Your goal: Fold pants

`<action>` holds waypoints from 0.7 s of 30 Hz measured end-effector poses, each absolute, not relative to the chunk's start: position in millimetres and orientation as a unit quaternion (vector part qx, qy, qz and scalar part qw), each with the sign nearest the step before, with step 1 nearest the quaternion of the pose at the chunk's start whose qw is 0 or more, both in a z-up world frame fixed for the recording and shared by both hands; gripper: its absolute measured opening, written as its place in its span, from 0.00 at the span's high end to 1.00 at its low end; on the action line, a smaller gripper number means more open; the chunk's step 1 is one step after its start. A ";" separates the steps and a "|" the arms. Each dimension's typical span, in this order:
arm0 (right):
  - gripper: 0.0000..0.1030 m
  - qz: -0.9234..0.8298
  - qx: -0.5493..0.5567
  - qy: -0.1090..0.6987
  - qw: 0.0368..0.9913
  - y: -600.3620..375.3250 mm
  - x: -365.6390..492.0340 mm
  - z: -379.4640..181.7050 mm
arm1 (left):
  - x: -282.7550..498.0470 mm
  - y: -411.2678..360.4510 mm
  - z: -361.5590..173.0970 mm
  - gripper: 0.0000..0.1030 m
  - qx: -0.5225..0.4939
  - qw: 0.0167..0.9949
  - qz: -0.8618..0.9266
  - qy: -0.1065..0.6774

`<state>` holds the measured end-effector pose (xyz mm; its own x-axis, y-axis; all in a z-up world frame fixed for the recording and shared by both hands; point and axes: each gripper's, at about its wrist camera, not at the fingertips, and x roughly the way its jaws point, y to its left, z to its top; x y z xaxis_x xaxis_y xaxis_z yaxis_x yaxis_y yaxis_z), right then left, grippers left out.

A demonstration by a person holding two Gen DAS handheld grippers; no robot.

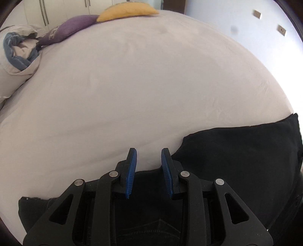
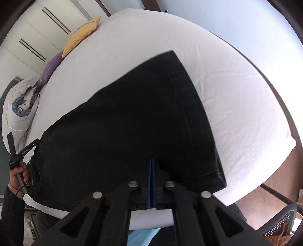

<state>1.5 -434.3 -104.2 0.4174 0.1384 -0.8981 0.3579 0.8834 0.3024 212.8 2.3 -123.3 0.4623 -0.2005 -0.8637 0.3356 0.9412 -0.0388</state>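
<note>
Black pants [image 2: 132,123] flat on white bed [image 2: 236,106], right gripper [image 2: 151,166] jaws pinching them, left gripper [image 1: 148,157] jaws wide.

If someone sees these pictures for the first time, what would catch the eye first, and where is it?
The black pants stand out first, spread dark across the near half of the white bed. Next come the right gripper, its blue fingers pressed together at the pants' near edge, and the left gripper, open above the other end. At the far edge lie a yellow cushion and a purple cushion.
</note>
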 end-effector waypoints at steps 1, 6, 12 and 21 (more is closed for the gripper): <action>0.93 -0.047 0.227 0.526 0.818 -422.8 6.8 -93.4 | 203.7 5.3 -114.2 0.74 0.053 0.858 -0.164 0.484; 0.80 0.106 0.231 0.476 0.842 -330.5 74.3 -57.6 | 155.4 -23.6 -102.3 0.74 0.031 0.852 -0.230 0.470; 0.77 0.200 0.268 0.492 0.804 -233.9 177.3 -105.4 | 148.3 -65.6 -155.0 0.74 0.039 0.824 -0.226 0.517; 1.00 0.063 0.402 0.443 0.798 -378.7 118.7 -148.9 | 138.8 -62.9 -161.3 0.74 0.026 0.833 -0.227 0.504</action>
<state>118.7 -378.7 -148.9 0.5988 0.4571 -0.6577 0.2566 0.6683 0.6982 138.8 -62.9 -161.3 0.3898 -0.3522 -0.8509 0.4042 0.8957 -0.1855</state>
